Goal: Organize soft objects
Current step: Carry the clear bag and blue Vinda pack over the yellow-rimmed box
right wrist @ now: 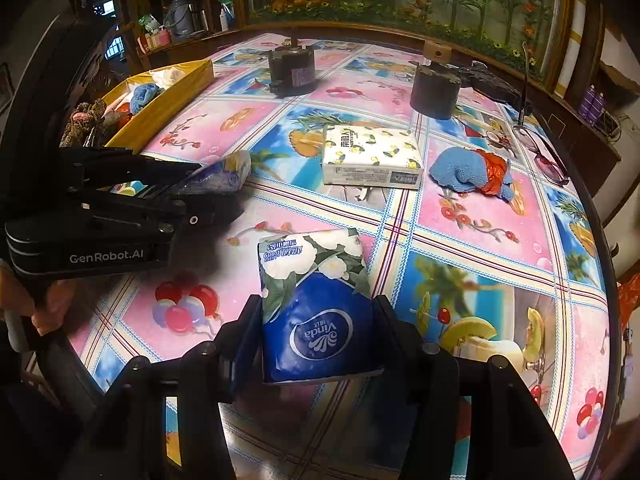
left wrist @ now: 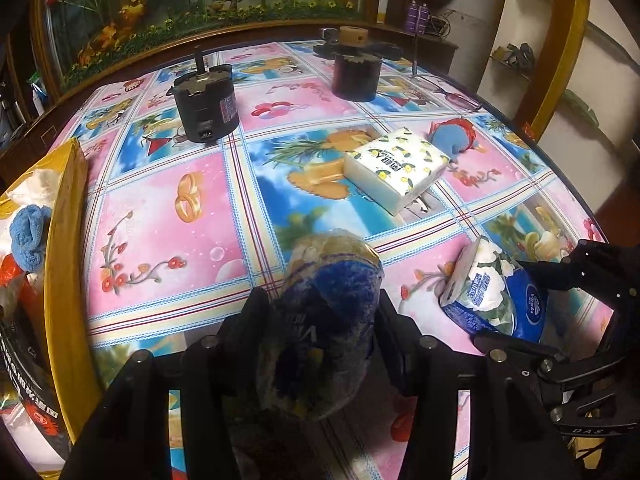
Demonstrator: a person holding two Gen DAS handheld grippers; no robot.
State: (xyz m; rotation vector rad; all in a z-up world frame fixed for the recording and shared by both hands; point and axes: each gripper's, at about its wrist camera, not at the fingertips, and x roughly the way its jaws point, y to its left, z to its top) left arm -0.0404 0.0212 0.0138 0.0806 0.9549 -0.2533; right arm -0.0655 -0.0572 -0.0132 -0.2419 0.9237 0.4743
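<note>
Tissue packs, two: crumpled blue pack (left wrist: 332,320) was clamped between left tool (left wrist: 320,316) jaws; Vinda pack (right wrist: 316,304) was gripped by right tool (right wrist: 316,320), both low over patterned surface (right wrist: 460,220). Yellow box (right wrist: 160,104) stood left.

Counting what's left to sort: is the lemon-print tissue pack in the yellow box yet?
Out. The lemon-print pack lies on the tablecloth, apart from the yellow box.

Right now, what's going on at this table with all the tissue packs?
A person is tidying soft things with two handheld grippers. The left gripper clamps a crinkled blue tissue pack, the right gripper a Vinda tissue pack. A lemon-print tissue pack and blue cloth remain on the tablecloth; the yellow box holds other items.
</note>
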